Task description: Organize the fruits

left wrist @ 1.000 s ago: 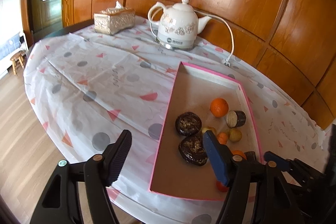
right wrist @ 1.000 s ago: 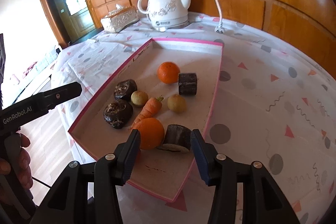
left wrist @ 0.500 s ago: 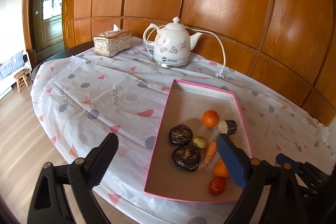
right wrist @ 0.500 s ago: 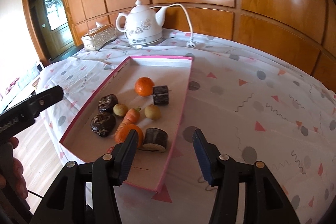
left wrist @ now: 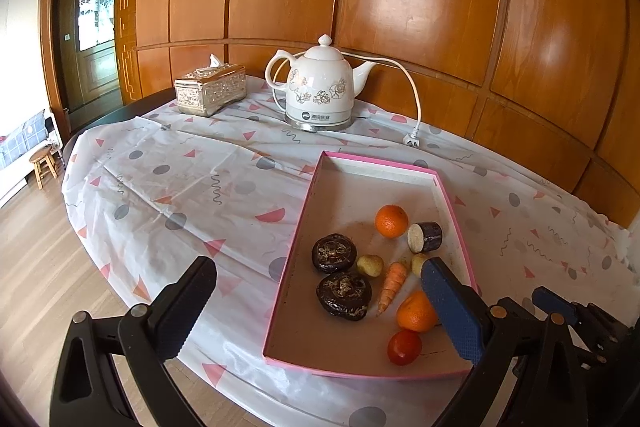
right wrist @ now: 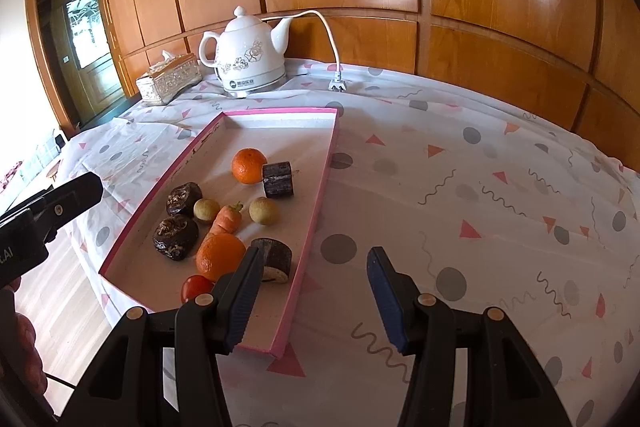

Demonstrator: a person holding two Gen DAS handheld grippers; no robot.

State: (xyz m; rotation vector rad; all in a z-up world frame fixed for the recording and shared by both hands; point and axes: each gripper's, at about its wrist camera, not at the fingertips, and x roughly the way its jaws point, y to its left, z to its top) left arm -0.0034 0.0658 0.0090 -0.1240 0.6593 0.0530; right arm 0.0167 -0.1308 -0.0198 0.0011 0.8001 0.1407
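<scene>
A pink-rimmed tray (left wrist: pixel 306 203) (right wrist: pixel 320 195) on the table holds two oranges (left wrist: pixel 391 221) (right wrist: pixel 220 255), a carrot (left wrist: pixel 391 287) (right wrist: pixel 226 219), a red tomato (left wrist: pixel 404 347) (right wrist: pixel 196 287), two dark round lumps (left wrist: pixel 334 253) (right wrist: pixel 175 237), small yellow-green fruits (left wrist: pixel 370 265) (right wrist: pixel 264 211) and dark cut pieces (left wrist: pixel 426 237) (right wrist: pixel 278 179). My left gripper (left wrist: pixel 320 307) is open and empty, above the tray's near end. My right gripper (right wrist: pixel 312 295) is open and empty, above the tray's near right corner.
A white electric kettle (left wrist: pixel 318 87) (right wrist: pixel 250 59) with its unplugged cord (left wrist: pixel 412 139) stands at the back of the table. A silver tissue box (left wrist: pixel 210 89) (right wrist: pixel 168 83) stands to its left. A patterned white tablecloth (left wrist: pixel 180 187) (right wrist: pixel 480 207) covers the table. Wood panelling is behind.
Both grippers have pulled back and risen away from the tray, so more of the table shows. Both stayed open. The fruits have not moved.
</scene>
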